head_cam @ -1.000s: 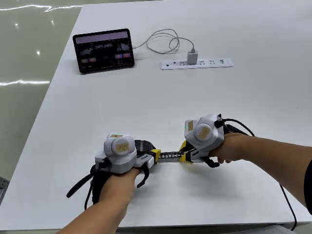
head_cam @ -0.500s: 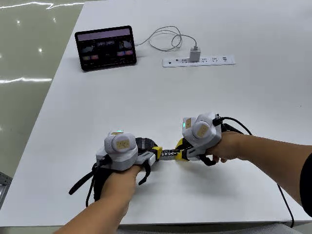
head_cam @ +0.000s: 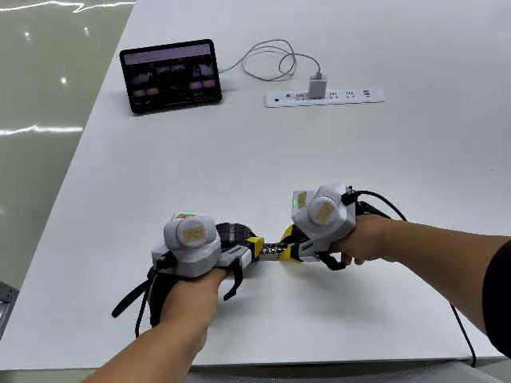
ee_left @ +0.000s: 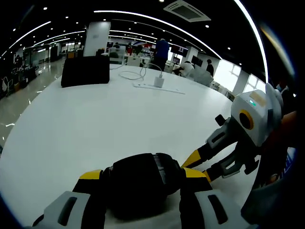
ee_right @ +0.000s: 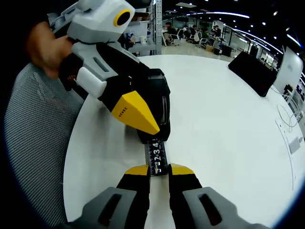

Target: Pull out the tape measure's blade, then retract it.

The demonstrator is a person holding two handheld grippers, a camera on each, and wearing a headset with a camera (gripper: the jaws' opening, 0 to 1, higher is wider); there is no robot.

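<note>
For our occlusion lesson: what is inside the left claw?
The black tape measure case, clamped by the left claw. Its jaws cover the case's sides; the underside cannot be seen.

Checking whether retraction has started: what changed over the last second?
The right gripper, shut on the blade, moved toward the tape measure case, so less blade shows. The left gripper stays clamped on the case; tablet and power strip unchanged.

Big white matte table (head_cam: 383, 152) sitting over a glossy pale-green floor (head_cam: 40, 88) that mirrors the lights. Long ceiling light strips (ee_left: 114, 11) overhead, bright window (ee_left: 223, 75) way back.
</note>
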